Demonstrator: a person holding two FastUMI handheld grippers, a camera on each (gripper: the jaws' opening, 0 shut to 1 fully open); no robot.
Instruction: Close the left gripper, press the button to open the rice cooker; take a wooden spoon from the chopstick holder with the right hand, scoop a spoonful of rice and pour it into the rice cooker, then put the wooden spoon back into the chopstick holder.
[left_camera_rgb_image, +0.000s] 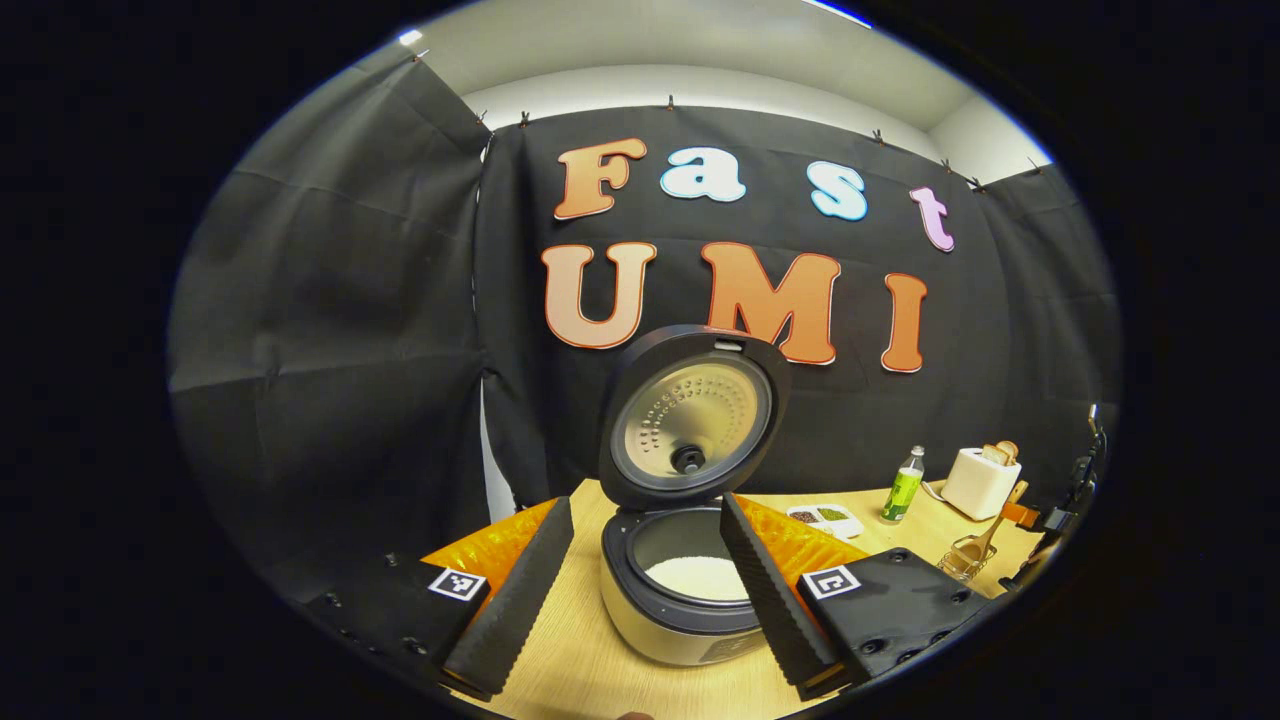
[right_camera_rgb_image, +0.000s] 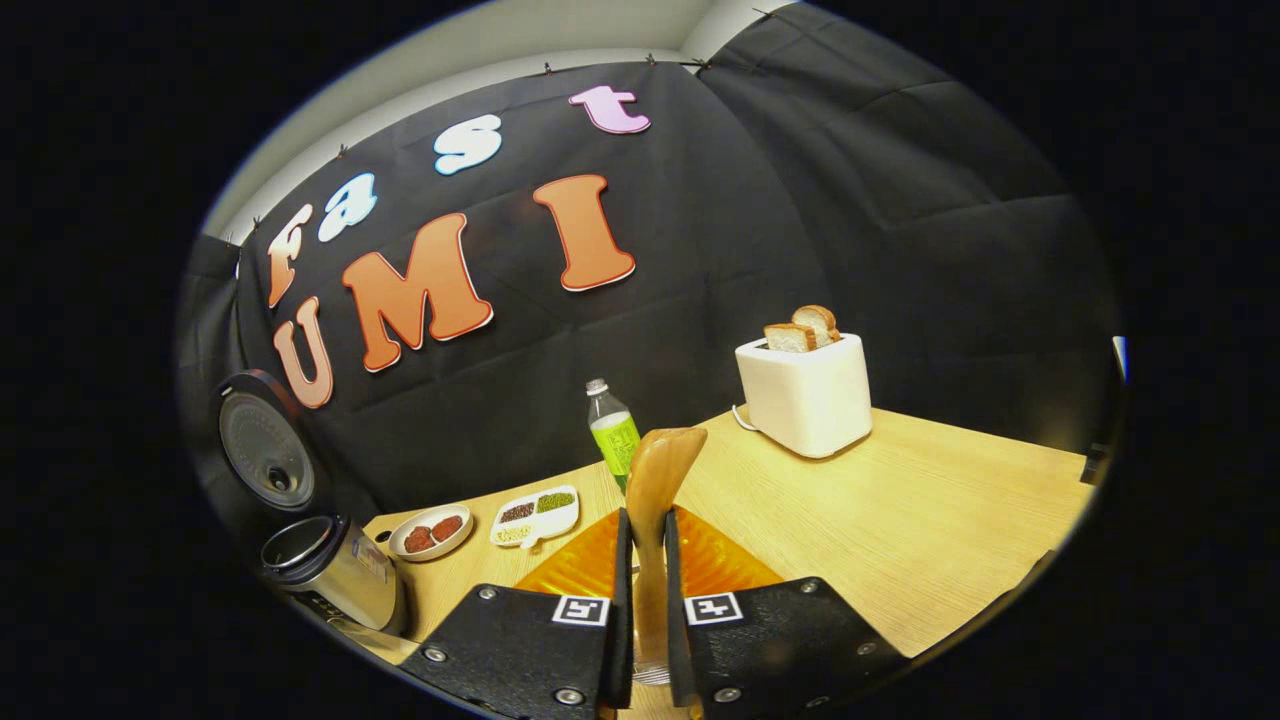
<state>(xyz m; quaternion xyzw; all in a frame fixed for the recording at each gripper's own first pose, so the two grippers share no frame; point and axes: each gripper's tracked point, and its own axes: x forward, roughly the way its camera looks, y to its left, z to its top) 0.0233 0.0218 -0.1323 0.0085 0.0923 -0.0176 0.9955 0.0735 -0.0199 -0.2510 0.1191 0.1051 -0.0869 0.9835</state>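
Note:
The rice cooker stands open on the wooden table, its lid tipped up and white rice in the pot. My left gripper is open, its fingers spread to either side of the cooker with nothing between them. In the right gripper view, my right gripper is shut on the handle of the wooden spoon, whose broad end points up. In the left gripper view, far right, the spoon stands in the wire chopstick holder with the right gripper beside it.
A green bottle, a white toaster with bread, a divided dish of grains and a small round dish stand along the back of the table. The open cooker is at the left there.

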